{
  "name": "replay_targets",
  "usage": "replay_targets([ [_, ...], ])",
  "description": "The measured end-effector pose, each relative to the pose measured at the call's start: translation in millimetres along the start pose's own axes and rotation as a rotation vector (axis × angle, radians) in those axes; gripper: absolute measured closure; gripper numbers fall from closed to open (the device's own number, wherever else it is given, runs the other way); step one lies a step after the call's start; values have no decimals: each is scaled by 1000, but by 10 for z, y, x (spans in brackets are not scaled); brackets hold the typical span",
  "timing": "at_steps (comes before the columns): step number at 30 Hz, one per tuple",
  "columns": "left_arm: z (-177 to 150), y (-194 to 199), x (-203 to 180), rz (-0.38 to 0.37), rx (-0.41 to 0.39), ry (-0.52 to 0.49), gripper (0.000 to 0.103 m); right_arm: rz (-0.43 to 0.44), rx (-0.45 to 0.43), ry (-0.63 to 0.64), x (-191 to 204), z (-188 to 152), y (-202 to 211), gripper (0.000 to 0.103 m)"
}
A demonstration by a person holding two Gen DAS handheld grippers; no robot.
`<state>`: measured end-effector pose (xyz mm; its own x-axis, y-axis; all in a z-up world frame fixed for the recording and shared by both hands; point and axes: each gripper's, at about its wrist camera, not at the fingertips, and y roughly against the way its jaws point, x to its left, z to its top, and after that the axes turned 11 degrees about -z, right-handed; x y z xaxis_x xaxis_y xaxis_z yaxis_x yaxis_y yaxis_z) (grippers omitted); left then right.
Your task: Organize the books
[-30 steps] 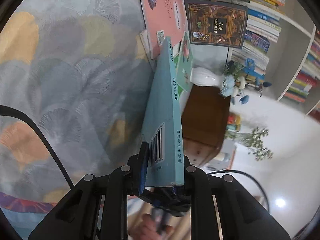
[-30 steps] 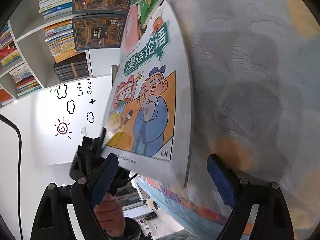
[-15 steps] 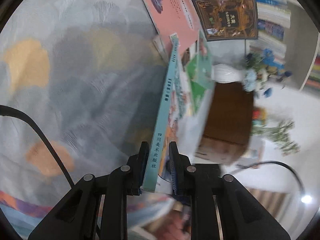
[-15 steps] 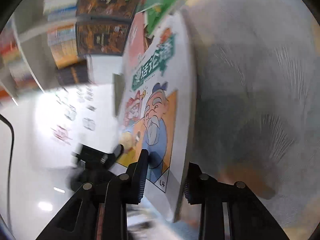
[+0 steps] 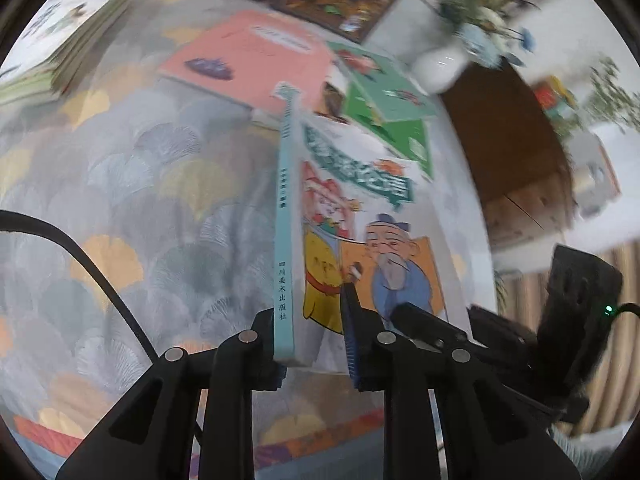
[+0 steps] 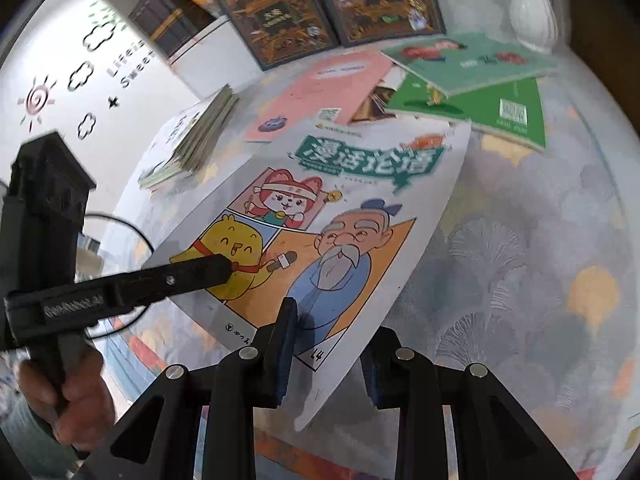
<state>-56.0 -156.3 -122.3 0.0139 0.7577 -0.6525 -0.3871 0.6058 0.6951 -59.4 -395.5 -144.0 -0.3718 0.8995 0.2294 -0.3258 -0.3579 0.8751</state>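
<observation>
The cartoon-cover book with a teal spine is held tilted above the patterned tablecloth. My left gripper is shut on its near spine end, one pad on each face. In the right wrist view the same book shows its cover, and my right gripper has its jaws closing on the near corner, pads pressing both faces. The left gripper's finger lies on the cover at left, with a hand on its handle. The right gripper's body shows at the right of the left wrist view.
On the cloth beyond lie a pink book, green books and a stack of thin books. Two dark ornate books lean at the back by a white vase. A brown cabinet stands past the table's edge.
The right gripper went from wide open beside the book to closed on its corner. Both grippers rolled and rose, swinging the book from standing on edge to cover-up.
</observation>
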Motion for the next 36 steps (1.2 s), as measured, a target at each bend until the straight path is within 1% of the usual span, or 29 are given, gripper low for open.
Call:
replay_targets([
  [4, 26, 171, -119, 7, 4, -85, 84, -18, -22, 87, 241, -9, 128, 75],
  [7, 42, 269, -134, 16, 8, -125, 84, -17, -36, 101, 343, -3, 225, 75],
  [10, 65, 394, -77, -14, 1, -122, 84, -40, -64, 116, 499, 54, 315, 75],
  [12, 85, 527, -38, -34, -24, -118, 84, -46, -79, 115, 596, 108, 362, 75],
  [16, 228, 851, 90, -69, -84, -112, 84, -24, -112, 114, 859, 318, 433, 75],
  [18, 315, 1064, 198, -78, -124, -103, 84, -14, -138, 127, 1065, 470, 442, 75],
  [22, 489, 1463, 452, -60, -205, -99, 84, 11, -185, 167, 1534, 791, 363, 74],
  [27, 747, 1912, 931, -46, -281, -61, 84, 42, -213, 221, 2139, 1162, 105, 73],
  [30, 891, 2114, 1230, -28, -307, -46, 84, 50, -221, 269, 2521, 1353, -99, 73],
  [33, 1026, 2241, 1496, -8, -312, -39, 84, 54, -206, 290, 2787, 1499, -327, 73],
  [36, 1174, 2280, 1764, -10, -307, -18, 84, 70, -169, 271, 2933, 1641, -589, 73],
])
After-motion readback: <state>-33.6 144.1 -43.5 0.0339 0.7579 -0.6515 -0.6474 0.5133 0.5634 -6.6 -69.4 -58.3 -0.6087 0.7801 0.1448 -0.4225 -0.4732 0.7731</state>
